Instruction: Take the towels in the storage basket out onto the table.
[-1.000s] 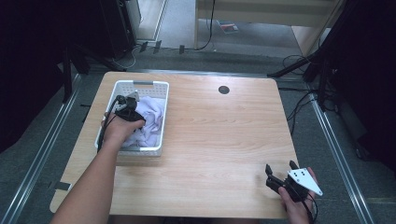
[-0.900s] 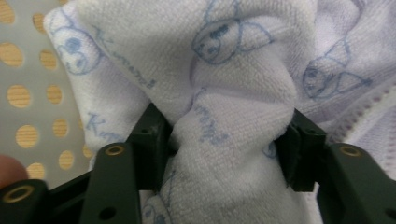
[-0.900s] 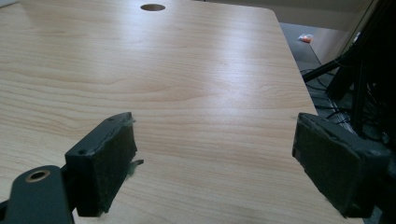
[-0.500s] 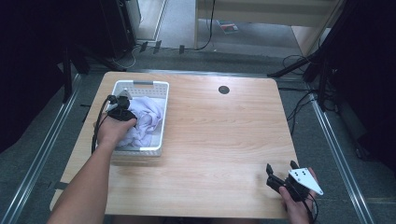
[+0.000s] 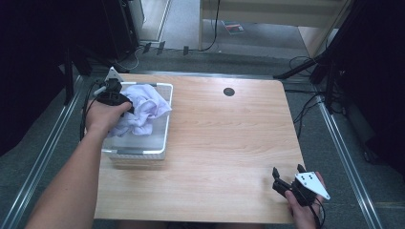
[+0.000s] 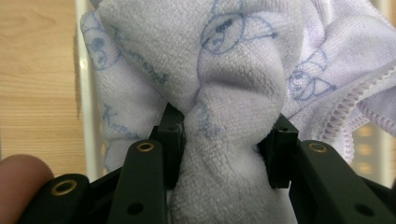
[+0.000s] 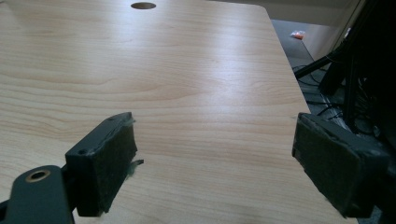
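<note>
On the desk point(image 5: 224, 143), a pale wood top with rounded corners, a small dark round hole point(image 5: 229, 91) sits near the far edge, and bare board takes up the whole middle and right. At the left edge stands a white basket point(image 5: 160, 138) with slotted walls, its long side running away from me. Out of it rises a pale lilac towel point(image 5: 145, 107), bunched and lifted, its bulk over the far half of the basket and one fold hanging across the right rim. Seen from the left tool's camera, the towel point(image 6: 233, 70) is a terry cloth printed with faint blue cartoon figures and lettering, with a stitched hem at the right.

My left tool point(image 5: 114, 98) is over the far left part of the basket, my hand point(image 5: 101, 117) wrapped around its body. Its jaws are clamped on a gathered neck of the towel, the cloth pinched narrow between the two pads and swelling out above them. The basket wall and the desk show behind the cloth.

My right tool point(image 5: 286, 180) is at the near right corner of the desk, well apart from the basket. Its jaws stand wide apart with nothing between them; its own camera shows both padded faces point(image 7: 112, 158) over bare wood, with some lint on the left pad.
</note>
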